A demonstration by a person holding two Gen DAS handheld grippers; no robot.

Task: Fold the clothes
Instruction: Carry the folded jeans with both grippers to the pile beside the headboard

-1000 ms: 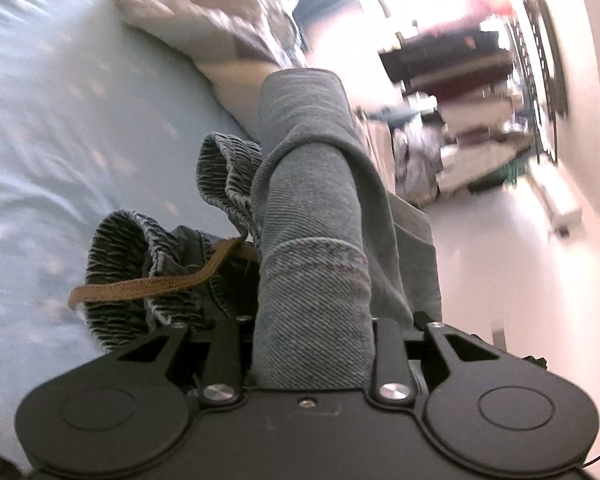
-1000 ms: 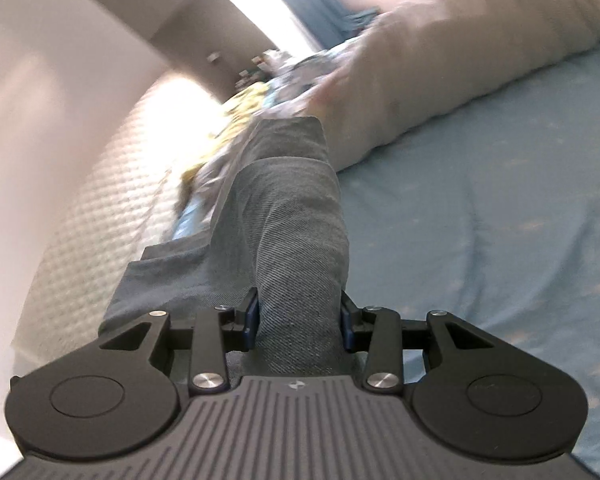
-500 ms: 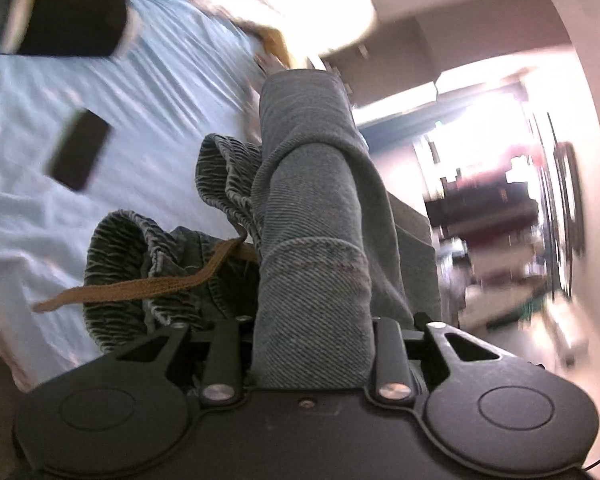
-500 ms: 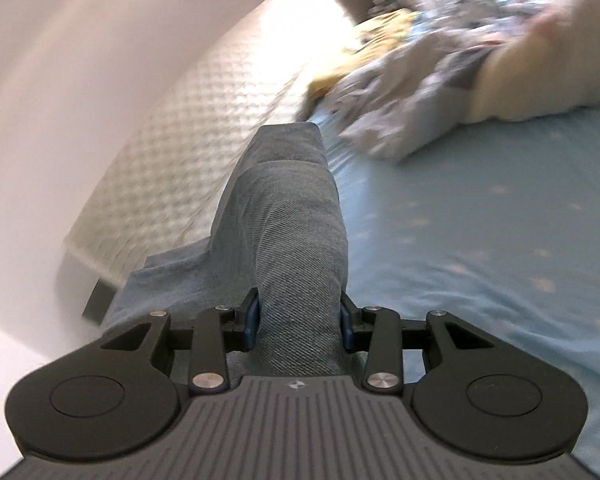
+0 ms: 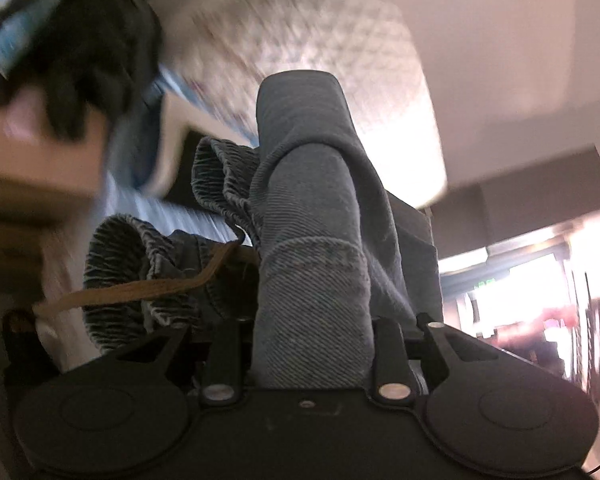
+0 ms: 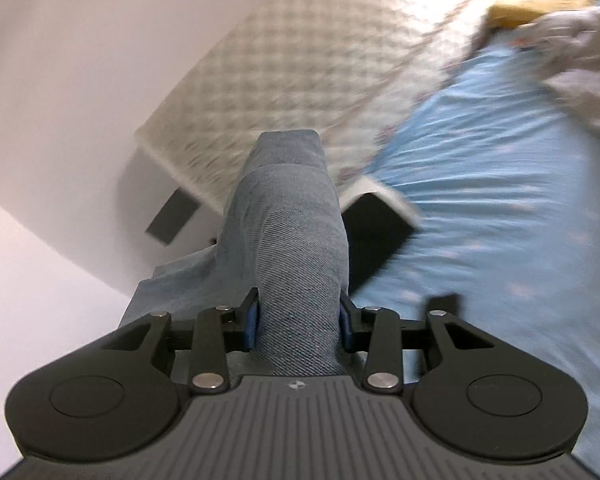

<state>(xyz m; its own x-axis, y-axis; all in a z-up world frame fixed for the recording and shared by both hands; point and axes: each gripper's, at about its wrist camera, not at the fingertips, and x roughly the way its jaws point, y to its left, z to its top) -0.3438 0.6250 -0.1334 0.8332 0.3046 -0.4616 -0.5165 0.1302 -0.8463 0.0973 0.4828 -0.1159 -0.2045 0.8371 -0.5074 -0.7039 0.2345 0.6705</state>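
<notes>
A pair of blue denim jeans (image 5: pixel 312 220) is held up in the air by both grippers. My left gripper (image 5: pixel 312 344) is shut on a thick denim fold; the gathered elastic waistband (image 5: pixel 136 280) and a brown drawstring (image 5: pixel 140 290) hang to its left. My right gripper (image 6: pixel 296 320) is shut on another fold of the jeans (image 6: pixel 288 232), with denim draping down to its left. The fingertips of both grippers are hidden by the cloth.
A bed with a light blue sheet (image 6: pixel 500 200) lies to the right in the right wrist view, with a quilted white headboard (image 6: pixel 300 60) behind and crumpled bedding (image 6: pixel 580 60) far right. A dark flat object (image 6: pixel 376 232) lies on the bed corner. The left wrist view is blurred.
Both grippers have swung with the jeans still gripped; the views turned from the bed surface and room toward the headboard and wall. The grip on the denim is unchanged.
</notes>
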